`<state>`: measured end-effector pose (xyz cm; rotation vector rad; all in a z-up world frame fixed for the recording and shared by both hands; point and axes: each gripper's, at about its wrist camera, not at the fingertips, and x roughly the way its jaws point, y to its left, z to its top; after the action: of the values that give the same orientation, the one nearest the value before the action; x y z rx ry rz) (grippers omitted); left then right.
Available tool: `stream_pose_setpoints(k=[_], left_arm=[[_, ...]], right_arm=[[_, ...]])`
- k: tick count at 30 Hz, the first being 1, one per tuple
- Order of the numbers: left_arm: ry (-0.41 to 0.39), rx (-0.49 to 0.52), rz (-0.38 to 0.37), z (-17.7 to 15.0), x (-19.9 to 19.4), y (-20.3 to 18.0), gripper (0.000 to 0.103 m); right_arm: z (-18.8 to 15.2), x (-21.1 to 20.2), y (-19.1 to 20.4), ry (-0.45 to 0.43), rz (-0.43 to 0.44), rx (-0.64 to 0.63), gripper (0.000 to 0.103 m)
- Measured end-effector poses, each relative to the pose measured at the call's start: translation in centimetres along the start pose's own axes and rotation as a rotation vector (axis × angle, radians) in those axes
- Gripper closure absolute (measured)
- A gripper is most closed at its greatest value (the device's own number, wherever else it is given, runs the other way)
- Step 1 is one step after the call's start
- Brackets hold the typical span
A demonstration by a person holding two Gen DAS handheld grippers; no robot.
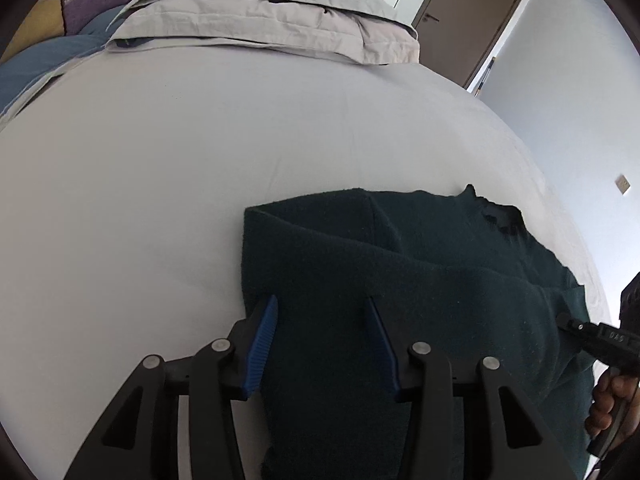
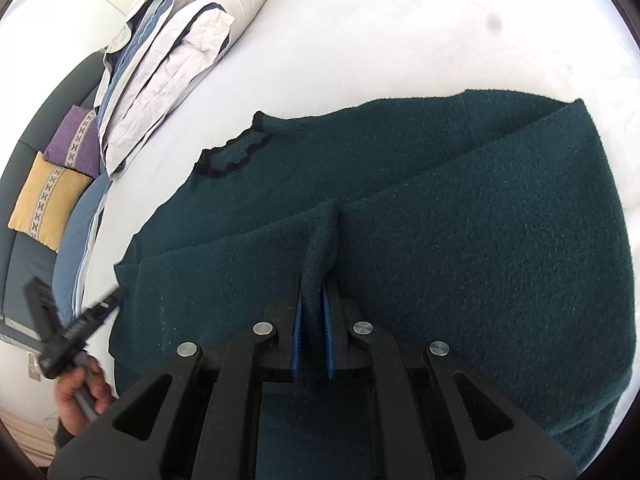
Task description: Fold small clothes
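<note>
Two grippers work at the bed's near edge: the right gripper has its fingers clenched on a pinched fold of the dark green sweater, while the left gripper stands parted astride the cloth. Farther off lies folded bedding on the white bed.

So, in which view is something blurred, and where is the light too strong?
Right wrist view: the left claw at the left edge is smeared by motion, and the white bed sheet is washed out. Left wrist view: the dark green sweater looks nearly black, the straight door leans.
</note>
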<state>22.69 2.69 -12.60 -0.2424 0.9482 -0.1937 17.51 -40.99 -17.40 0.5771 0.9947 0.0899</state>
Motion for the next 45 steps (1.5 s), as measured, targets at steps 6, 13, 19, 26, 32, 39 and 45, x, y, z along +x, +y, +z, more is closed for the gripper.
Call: stream_pose_setpoints(k=[6,13,19,26,32,39,45], left_arm=[[-0.023,-0.048,-0.061,2.0,-1.9,0.5,0.055],[0.093,-0.132,-0.217,3.5,1.9,0.9,0.062],[0.104,-0.347,-0.389,3.8,3.4,5.1,0.075],[0.049,-0.39,-0.418,2.2,-0.7,6.0,0.062],[0.104,-0.26,-0.432,-2.3,-2.9,3.3,0.059],[0.119,-0.23,-0.418,-4.0,-3.1,4.6,0.078],[0.076,-0.21,-0.365,-5.3,-7.3,5.3,0.052]], right_arm=[[-0.3,-2.7,-0.3,-0.053,-0.025,0.028,0.09],[-1.0,-2.6,3.4,-0.026,0.253,-0.004,0.083],[-2.2,1.3,1.3,0.034,0.266,0.084,0.082],[-3.2,-1.8,-0.7,-0.057,0.294,0.17,0.078],[-4.6,-1.3,1.6,0.039,0.337,0.055,0.078],[-5.9,-2.2,-1.0,0.013,0.303,0.141,0.079],[-8.6,-8.1,-3.8,-0.057,0.192,0.187,0.078]])
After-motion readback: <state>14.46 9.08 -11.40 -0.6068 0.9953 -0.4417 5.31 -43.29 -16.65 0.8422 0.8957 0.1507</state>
